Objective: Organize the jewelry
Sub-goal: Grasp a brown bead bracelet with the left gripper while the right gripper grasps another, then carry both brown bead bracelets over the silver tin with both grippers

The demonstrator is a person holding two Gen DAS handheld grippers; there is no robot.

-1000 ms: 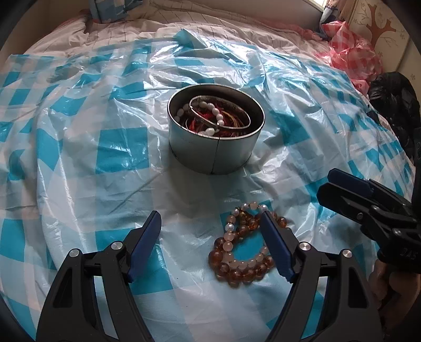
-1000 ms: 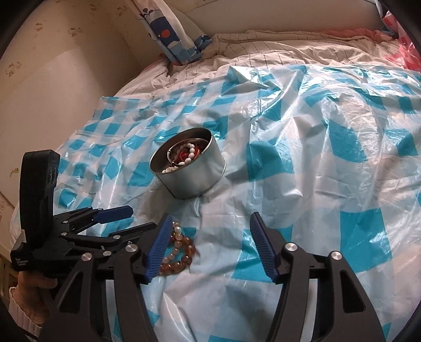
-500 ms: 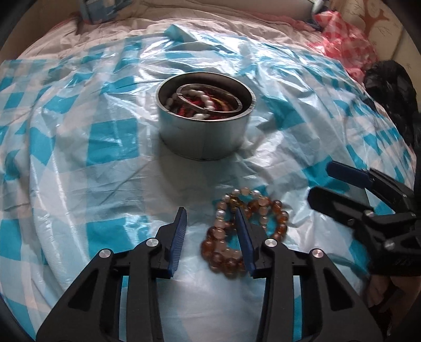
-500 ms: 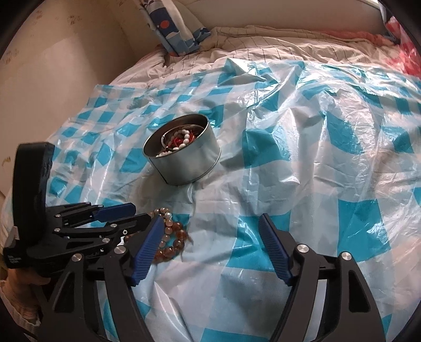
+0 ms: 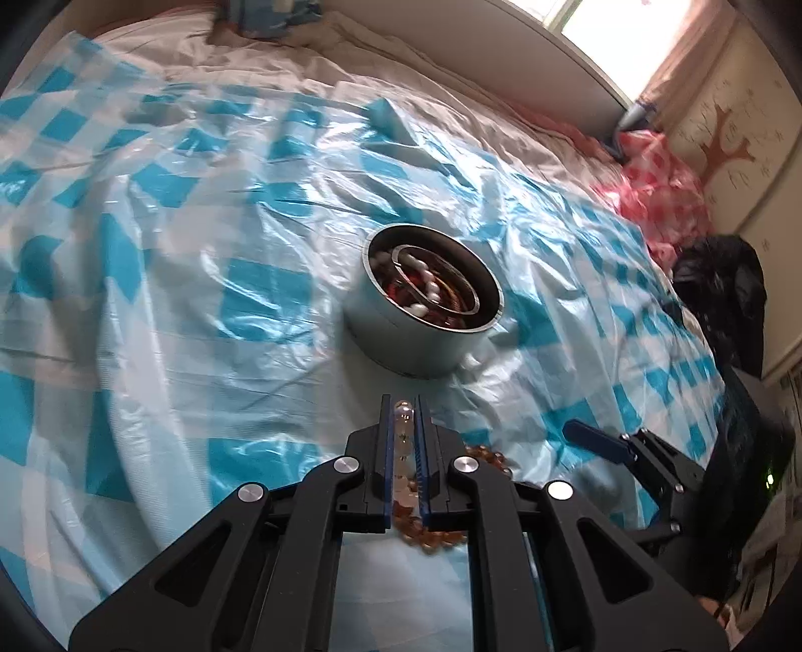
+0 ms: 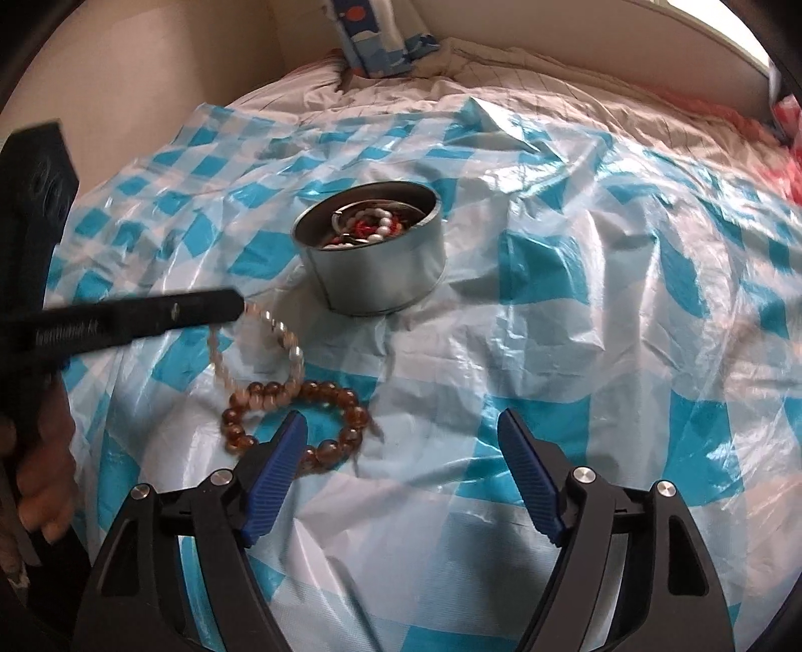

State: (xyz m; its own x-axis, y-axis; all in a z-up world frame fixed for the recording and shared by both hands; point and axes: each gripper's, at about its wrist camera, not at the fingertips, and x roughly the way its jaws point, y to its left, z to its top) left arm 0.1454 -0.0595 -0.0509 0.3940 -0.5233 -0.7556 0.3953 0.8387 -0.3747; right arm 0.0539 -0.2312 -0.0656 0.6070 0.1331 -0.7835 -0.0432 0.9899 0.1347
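My left gripper (image 5: 402, 407) is shut on a pale pink bead bracelet (image 5: 402, 426) and lifts it off the sheet; in the right wrist view the bracelet (image 6: 280, 336) hangs from the left gripper (image 6: 238, 306). An amber bead bracelet (image 6: 321, 411) lies on the sheet below; it also shows in the left wrist view (image 5: 483, 457). A round metal tin (image 5: 426, 306) holding white and red bead jewelry and bangles stands just beyond; it also shows in the right wrist view (image 6: 376, 256). My right gripper (image 6: 401, 469) is open and empty, near the amber bracelet.
A blue and white checked plastic sheet (image 6: 601, 301) covers the bed. A pink checked bag (image 5: 661, 185) and a black bag (image 5: 722, 281) lie at the right. A pillow (image 6: 381, 35) sits at the far end.
My left gripper has closed on the pale bracelet and raised it toward the tin. The amber bracelet stays on the sheet. My right gripper has moved closer to it, still open.
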